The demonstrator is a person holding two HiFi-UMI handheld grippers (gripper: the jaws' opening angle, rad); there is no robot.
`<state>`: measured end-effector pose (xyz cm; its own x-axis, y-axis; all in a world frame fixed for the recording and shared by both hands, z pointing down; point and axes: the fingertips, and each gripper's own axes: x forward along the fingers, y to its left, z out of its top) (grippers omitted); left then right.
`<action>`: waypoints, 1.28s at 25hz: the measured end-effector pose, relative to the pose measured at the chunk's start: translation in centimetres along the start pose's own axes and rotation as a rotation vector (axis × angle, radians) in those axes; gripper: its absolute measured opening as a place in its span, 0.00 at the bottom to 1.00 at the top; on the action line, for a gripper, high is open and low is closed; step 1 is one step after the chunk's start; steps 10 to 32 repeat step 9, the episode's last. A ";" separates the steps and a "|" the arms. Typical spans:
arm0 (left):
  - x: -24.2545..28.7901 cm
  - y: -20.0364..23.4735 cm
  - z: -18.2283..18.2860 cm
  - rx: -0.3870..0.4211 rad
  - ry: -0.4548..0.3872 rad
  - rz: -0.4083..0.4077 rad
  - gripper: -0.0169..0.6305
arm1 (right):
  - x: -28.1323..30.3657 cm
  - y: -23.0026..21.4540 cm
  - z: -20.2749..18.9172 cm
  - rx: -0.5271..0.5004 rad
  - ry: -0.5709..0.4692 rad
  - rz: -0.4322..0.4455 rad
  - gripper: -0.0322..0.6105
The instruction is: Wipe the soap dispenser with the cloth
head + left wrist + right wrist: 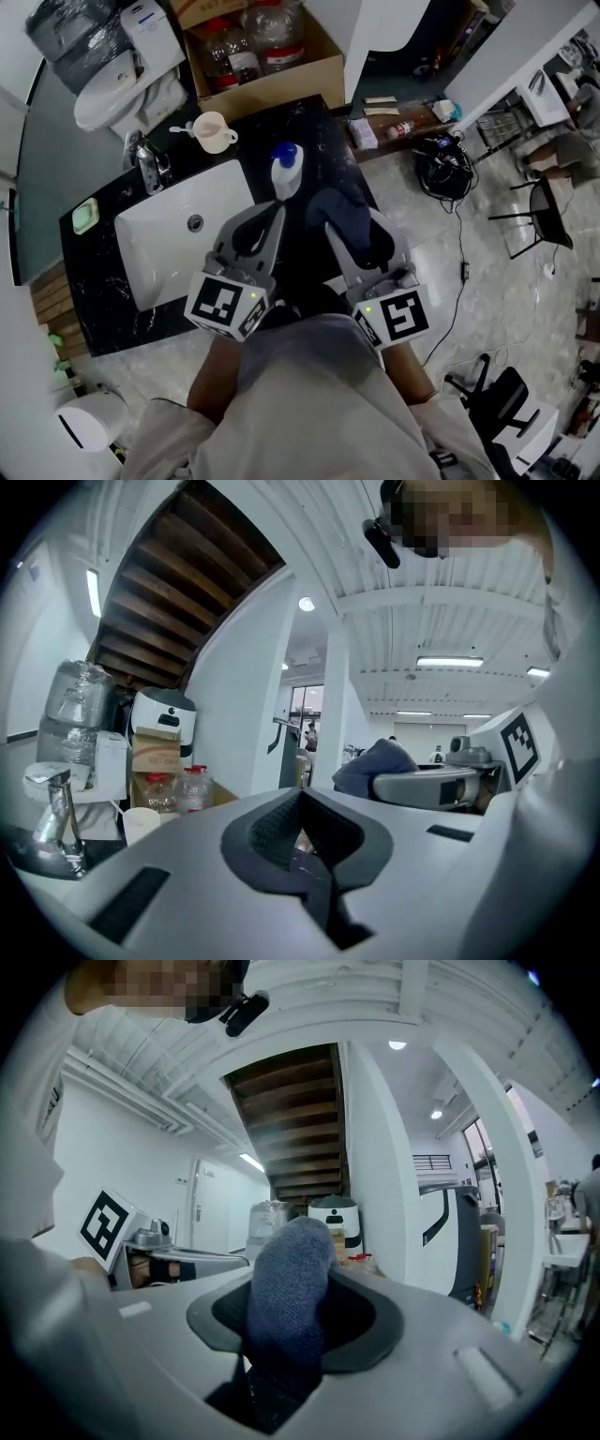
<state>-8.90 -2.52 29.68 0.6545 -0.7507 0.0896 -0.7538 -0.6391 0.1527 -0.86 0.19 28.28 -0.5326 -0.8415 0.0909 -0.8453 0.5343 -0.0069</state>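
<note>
Closest in, the person's shirt [319, 394] fills the bottom of the head view, with both arms reaching out over the black bench [323, 150].

Toward the bench's left end the white sink [141, 230] is set into it. At the sink's right rim the left hand-held gripper [277, 211] is held level with its jaws pressed together and nothing between them. Its tip points at the dispenser [286, 169], which stands upright just right of the sink, about midway along the bench and nearer the back edge. The tip is just short of the bottle's base. I cannot tell whether it touches.

Right of the dispenser, the right hand-held gripper [330, 225] is clamped on the dark blue cloth [345, 214], which bulges out past its jaws in a soft wad. The cloth is near the bottle's right side but apart from it, so I judge that wiping contact has not begun.

To do this step well, I would bring the wad sideways against the bottle's body, so that fabric rather than the jaw tips meets the plastic. I would press lightly, since a push from the right could tip the bottle toward the sink. Bracing the closed left hand-held gripper against the bottle's other side should steady it.
</note>
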 end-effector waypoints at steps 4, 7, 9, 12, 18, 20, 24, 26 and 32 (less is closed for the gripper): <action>-1.1 -0.3 0.1 -0.002 -0.013 -0.003 0.03 | -0.6 1.5 0.0 -0.016 0.001 -0.036 0.30; -2.1 -0.1 0.1 0.000 -0.022 0.007 0.03 | -0.9 2.7 -0.3 -0.009 0.005 -0.057 0.30; -3.0 0.1 0.1 0.012 -0.019 0.017 0.03 | -0.9 3.8 -0.5 0.001 0.006 -0.066 0.30; -3.0 0.1 0.1 0.012 -0.019 0.017 0.03 | -0.9 3.8 -0.5 0.001 0.006 -0.066 0.30; -3.0 0.1 0.1 0.012 -0.019 0.017 0.03 | -0.9 3.8 -0.5 0.001 0.006 -0.066 0.30; -3.0 0.1 0.1 0.012 -0.019 0.017 0.03 | -0.9 3.8 -0.5 0.001 0.006 -0.066 0.30; -3.0 0.1 0.1 0.012 -0.019 0.017 0.03 | -0.9 3.8 -0.5 0.001 0.006 -0.066 0.30; -3.0 0.1 0.1 0.012 -0.019 0.017 0.03 | -0.9 3.8 -0.5 0.001 0.006 -0.066 0.30; -3.0 0.1 0.1 0.012 -0.019 0.017 0.03 | -0.9 3.8 -0.5 0.001 0.006 -0.066 0.30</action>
